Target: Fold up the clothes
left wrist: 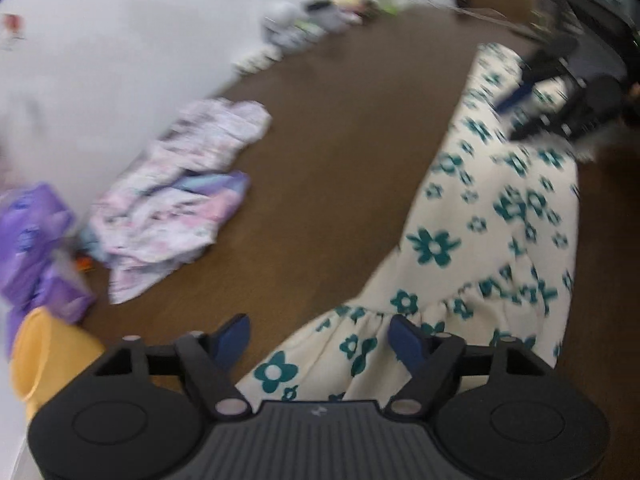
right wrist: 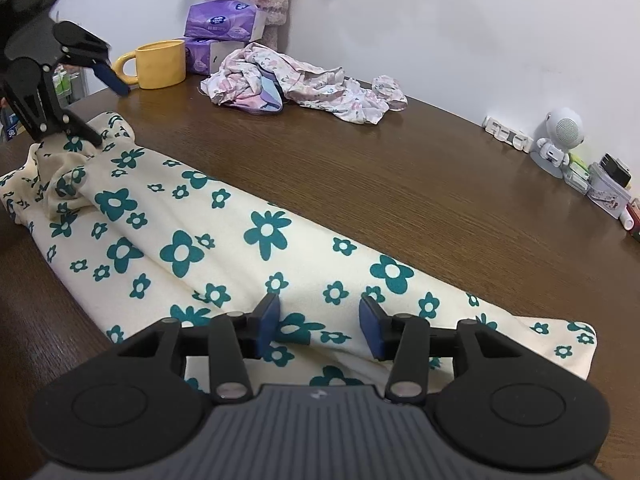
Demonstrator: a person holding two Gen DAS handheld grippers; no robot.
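Mid-fold: floral dress (right wrist: 224, 236) lies lengthwise. My left gripper (left wrist: 320, 336) is spread, empty. Right gripper (right wrist: 320, 322) is spread over cloth, pinching nothing. Next: regrasp hem at 6 o'clock.

Cream cloth (right wrist: 256, 248) printed with teal flowers, white at their centres. Dark brown wood grain across the table (right wrist: 400, 168). Crumpled garment (right wrist: 304, 80) in pale pink and white with small flowers, a lilac-blue fold inside. Yellow mug (right wrist: 160, 63). Purple tissue packs (right wrist: 222, 20) with white edges. Black grippers, blue pads (right wrist: 270, 318). White wall (right wrist: 440, 20).
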